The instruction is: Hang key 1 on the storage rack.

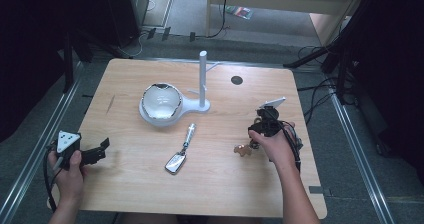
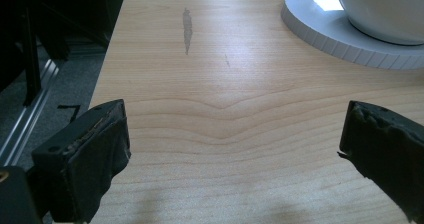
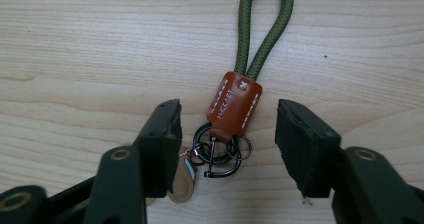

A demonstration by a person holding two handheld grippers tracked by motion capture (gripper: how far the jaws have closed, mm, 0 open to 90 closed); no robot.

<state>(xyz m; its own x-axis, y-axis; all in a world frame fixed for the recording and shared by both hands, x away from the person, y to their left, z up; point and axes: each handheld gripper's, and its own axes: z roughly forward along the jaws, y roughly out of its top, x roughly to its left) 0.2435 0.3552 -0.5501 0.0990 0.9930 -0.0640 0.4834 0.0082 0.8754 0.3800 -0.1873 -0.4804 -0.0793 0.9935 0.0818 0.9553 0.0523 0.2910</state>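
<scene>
Keychain flat on table, at 4 o'clock from bowl. Right gripper straddles its leather tab, jaws half-open, pads not touching: positioned for pickup. Left gripper wide open, empty, parked at 8 o'clock.

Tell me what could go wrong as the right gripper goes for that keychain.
1. The right gripper stands open astride the keychain, pads not touching. The brown tab is narrow, so closing off-centre could push it aside.
2. The black rings and a loose metal tag lie beside one jaw and might get pinched instead of the tab.
3. The green cord loop lies free and could swing or snag when lifted.
</scene>
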